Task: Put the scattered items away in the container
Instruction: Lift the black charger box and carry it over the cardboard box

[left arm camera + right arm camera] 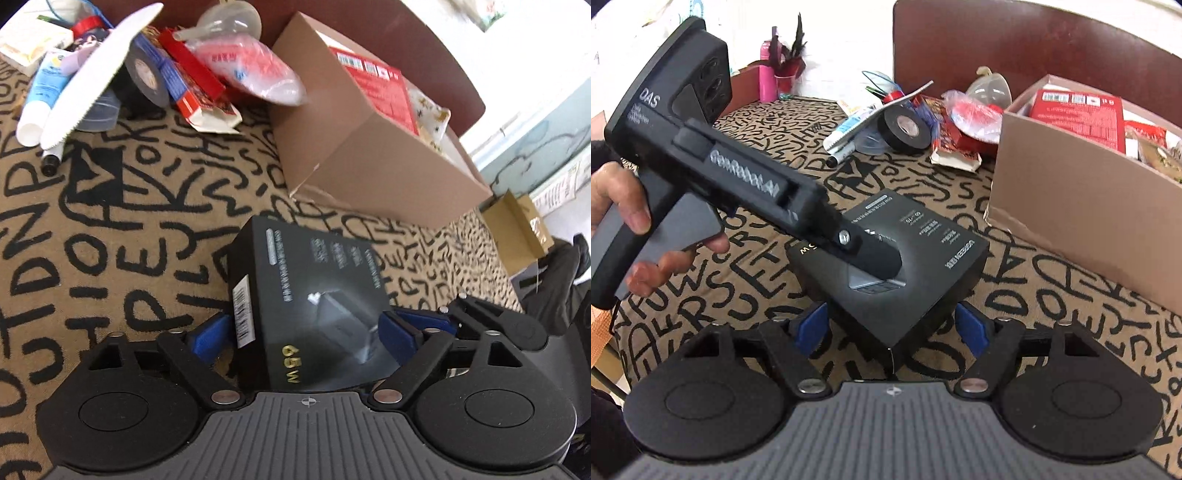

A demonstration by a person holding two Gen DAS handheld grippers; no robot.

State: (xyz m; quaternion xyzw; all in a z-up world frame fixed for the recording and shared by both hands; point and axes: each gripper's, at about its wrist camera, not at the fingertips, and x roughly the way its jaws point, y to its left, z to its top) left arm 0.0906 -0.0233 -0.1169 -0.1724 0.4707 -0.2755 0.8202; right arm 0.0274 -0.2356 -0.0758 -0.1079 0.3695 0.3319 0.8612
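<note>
We log the black charger box (310, 306) as the item in hand: the left tongs (306, 328) pinch it across its sides, blue pads (208, 334) pressed against the barcode edge on one side and the far edge on the other. From the right wrist view the box sits low over the patterned tabletop (1052, 295), near the cardboard container (1082, 221) but outside it; we cannot tell whether its underside touches the cloth or is just clear of it. The right tongs (892, 325) stand spread, one pad either side of the box's near corner, not visibly pressing on it. The container already holds a red packet (1078, 118) and some wrapped items. Other clutter waits beyond: a black tape roll (905, 129), a white tube (40, 99), a marker (51, 158) and a red carton (199, 85). Our judgement: we are in the transfer step for this one box, with most of the tidying yet to do. The next move calls for lifting the box above the container's near wall, carrying it across and over the opening, then parting the left tongs. Risk noted: the box is tilted in the grip and may catch the wall.
</note>
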